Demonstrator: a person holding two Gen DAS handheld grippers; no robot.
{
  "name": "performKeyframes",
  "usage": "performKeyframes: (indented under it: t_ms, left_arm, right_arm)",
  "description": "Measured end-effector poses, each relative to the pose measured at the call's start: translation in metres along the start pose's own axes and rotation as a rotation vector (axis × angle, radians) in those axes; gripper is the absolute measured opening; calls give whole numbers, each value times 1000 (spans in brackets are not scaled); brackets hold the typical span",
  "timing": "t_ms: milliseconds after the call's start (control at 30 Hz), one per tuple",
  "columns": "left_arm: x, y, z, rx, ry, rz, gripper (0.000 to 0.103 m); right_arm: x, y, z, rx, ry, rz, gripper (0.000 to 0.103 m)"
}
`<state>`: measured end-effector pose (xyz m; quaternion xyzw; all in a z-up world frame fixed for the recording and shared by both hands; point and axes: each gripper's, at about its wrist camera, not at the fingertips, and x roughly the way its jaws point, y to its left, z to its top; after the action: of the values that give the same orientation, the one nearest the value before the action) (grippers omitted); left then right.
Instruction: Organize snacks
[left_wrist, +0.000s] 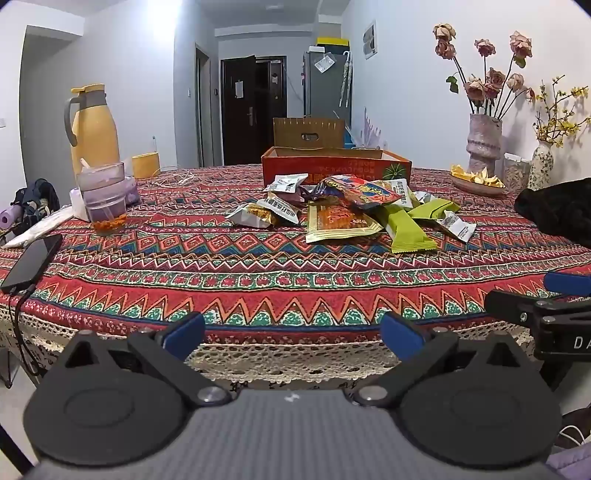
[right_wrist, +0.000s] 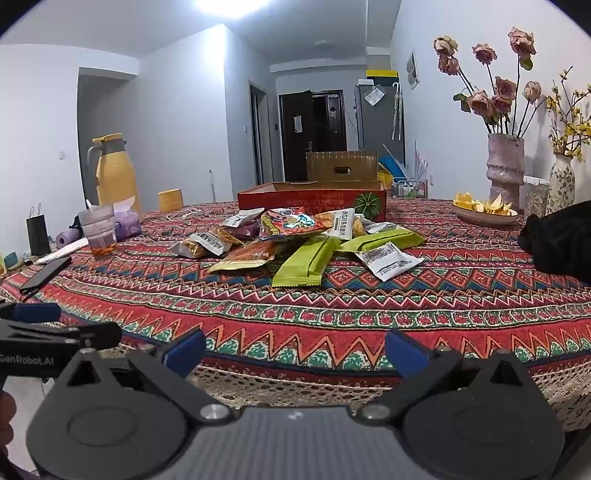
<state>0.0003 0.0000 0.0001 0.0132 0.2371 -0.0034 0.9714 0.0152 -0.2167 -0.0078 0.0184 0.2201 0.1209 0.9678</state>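
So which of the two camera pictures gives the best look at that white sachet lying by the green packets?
The right wrist view: the white sachet lies near and unobstructed, its printed label facing the camera. In the left wrist view the same sachet sits farther off, smaller and more edge-on, beside the green packets.

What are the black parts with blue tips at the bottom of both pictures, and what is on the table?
They are two hand-held grippers; a person carries one in each hand. A camera on each looks forward along its fingers, so one picture comes from the left gripper and the other from the right gripper. Both are open and hold nothing. On the patterned tablecloth lies a pile of snack packets; two are green packets. Behind it stands an open red box. At the left are a yellow jug, a plastic cup and a phone.
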Motion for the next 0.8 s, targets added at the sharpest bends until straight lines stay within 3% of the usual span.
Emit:
performKeyframes:
  t_ms: [800]
  left_arm:
    - [-4,-1,1,10,-15,-2,103]
  right_arm:
    - [-2,-2,-1,5,-4,-19,103]
